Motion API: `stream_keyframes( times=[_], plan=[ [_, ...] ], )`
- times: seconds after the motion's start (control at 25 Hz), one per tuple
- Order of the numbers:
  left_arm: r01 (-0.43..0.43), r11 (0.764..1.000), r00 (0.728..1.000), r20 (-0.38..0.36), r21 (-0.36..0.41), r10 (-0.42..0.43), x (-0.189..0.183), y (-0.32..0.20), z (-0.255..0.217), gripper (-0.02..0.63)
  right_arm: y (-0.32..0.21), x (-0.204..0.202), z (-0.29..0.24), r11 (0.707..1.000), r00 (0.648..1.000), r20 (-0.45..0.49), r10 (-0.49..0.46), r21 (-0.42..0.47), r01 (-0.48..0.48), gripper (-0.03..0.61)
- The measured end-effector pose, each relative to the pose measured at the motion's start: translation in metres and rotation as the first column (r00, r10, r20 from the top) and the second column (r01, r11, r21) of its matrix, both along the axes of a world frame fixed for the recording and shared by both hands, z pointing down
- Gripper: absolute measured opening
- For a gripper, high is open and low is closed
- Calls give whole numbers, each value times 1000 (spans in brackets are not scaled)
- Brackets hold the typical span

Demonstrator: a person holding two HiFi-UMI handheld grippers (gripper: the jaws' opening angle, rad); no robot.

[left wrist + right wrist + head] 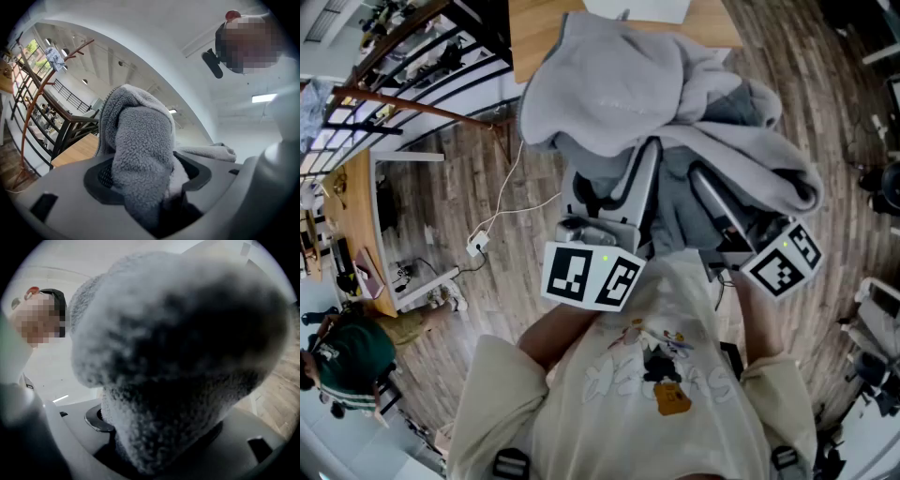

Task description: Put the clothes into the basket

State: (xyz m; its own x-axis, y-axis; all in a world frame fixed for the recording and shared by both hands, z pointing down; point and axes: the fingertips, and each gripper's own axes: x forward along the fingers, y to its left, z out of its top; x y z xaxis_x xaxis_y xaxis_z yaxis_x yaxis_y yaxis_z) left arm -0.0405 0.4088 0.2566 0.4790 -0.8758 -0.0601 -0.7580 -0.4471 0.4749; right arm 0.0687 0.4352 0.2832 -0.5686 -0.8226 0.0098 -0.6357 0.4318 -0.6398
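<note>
Fleece upper centre of frame, bunched, lifted; left gripper and right gripper each clamp it.

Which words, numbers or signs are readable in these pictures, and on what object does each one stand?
No text reads clearly.
T-shirt print: pale lettering, too faint to read.
Left marker cube and right marker cube: only black-and-white square patterns, no letters.

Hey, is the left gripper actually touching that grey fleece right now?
Touching. In the left gripper view, the left gripper has its jaws closed on a bunched fold of the grey fleece, which fills the gap between them.
</note>
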Motion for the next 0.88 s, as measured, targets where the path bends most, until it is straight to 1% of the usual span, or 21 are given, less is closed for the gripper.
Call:
stream_keyframes(
  times=[0.24,0.44,0.6,0.88],
  plan=[
    [-15,1000,1000,-8,5,15,-37,29,0,296,30,-39,-1,1000,1000,0,10,6,-10,385],
    [-7,1000,1000,-11,18,7,-61,52,-3,296,52,-62,-4,1000,999,36,-7,6,6,385],
    [-6,1000,999,-32,17,7,-69,67,0,296,67,-70,-4,1000,1000,20,-14,6,14,385],
    [-19,1000,1000,-17,-8,19,-67,75,4,296,77,-68,5,1000,999,55,-2,-28,4,385]
  ],
)
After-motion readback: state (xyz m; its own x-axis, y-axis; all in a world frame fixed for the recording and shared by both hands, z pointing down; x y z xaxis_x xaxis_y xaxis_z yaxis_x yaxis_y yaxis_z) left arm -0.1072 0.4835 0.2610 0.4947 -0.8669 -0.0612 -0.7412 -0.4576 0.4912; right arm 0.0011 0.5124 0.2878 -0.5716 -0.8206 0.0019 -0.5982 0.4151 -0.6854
